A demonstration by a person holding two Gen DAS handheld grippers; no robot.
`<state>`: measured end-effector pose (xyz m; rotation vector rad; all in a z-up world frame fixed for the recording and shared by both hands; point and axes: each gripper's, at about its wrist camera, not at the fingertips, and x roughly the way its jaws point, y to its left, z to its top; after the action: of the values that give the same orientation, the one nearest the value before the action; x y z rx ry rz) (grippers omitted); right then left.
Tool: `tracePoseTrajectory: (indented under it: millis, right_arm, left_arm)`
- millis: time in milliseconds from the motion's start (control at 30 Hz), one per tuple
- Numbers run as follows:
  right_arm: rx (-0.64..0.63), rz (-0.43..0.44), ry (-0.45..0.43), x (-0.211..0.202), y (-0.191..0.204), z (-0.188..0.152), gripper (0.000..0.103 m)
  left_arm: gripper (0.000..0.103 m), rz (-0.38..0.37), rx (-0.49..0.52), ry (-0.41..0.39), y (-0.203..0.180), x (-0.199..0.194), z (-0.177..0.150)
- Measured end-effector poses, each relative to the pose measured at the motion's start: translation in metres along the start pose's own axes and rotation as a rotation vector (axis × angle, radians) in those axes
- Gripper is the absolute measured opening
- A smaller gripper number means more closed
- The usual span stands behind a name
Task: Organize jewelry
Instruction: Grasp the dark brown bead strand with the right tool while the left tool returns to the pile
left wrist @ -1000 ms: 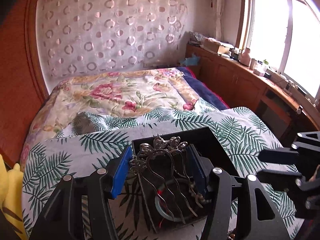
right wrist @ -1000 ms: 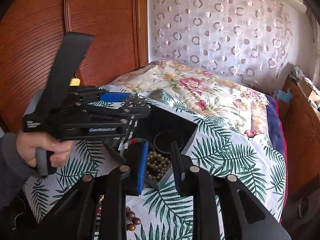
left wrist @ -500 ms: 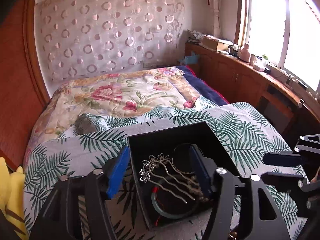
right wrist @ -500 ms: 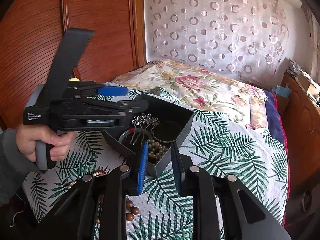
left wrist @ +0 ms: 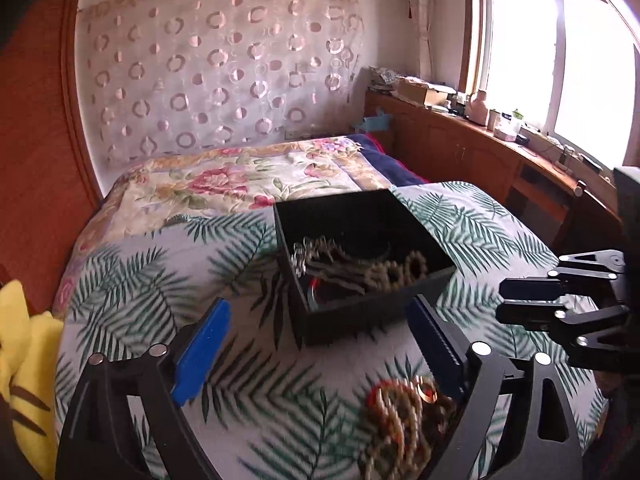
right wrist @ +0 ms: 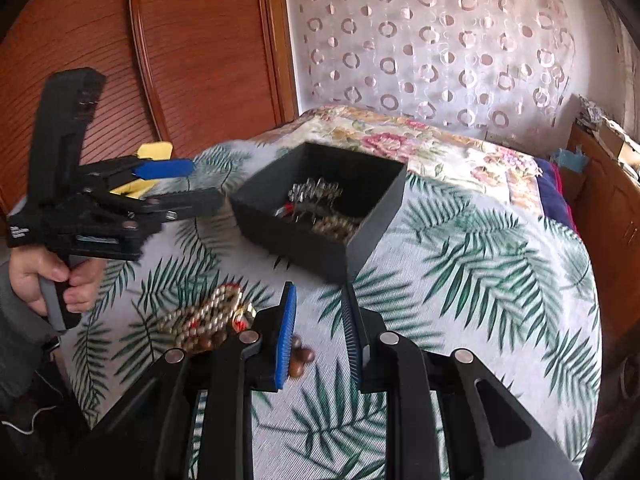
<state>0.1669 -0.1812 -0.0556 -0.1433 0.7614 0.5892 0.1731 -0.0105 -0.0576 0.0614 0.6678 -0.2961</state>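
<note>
The comb (left wrist: 320, 258), held between the left gripper's (left wrist: 320, 344) pads a second ago, now lies in the black box (left wrist: 420, 280) on the bed with beads and a bangle. That gripper has pulled back, its jaws opening with nothing between them. The right gripper (right wrist: 318, 334) stays narrowly parted and empty, lower now, beside the bead pile (right wrist: 204, 320)

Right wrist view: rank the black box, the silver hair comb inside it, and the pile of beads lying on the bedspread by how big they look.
1. black box, clearly the largest.
2. pile of beads, though it lies nearer the camera and is partly hidden behind the right tongs, so its lead is unsure.
3. silver hair comb, blurred, smallest.
</note>
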Motion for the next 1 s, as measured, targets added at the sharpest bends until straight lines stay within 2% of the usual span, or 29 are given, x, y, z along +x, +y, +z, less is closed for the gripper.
tracePoseTrajectory:
  millis: [100,367,633,833,1000]
  right_arm:
    - [0.0,0.007,0.021,0.004,0.005,-0.01,0.025]
    - [-0.003,0.003,0.082,0.019,0.008,-0.025,0.025]
    - [0.023,-0.008,0.144,0.04,0.005,-0.021,0.025]
    - [-0.008,-0.025,0.186,0.049,0.009,-0.017,0.025]
    - [-0.051,-0.017,0.182,0.048,0.016,-0.017,0.015]
  left_arm:
    - [0.093,0.005,-0.008,-0.003,0.003,-0.011,-0.012]
    - [0.094,-0.005,-0.033,0.021,0.009,-0.026,-0.038]
    - [0.094,0.006,-0.028,0.049,0.01,-0.035,-0.058]
    - [0.094,-0.002,-0.041,0.057,0.011,-0.036,-0.064]
    - [0.094,-0.009,-0.045,0.073,0.009,-0.035,-0.07]
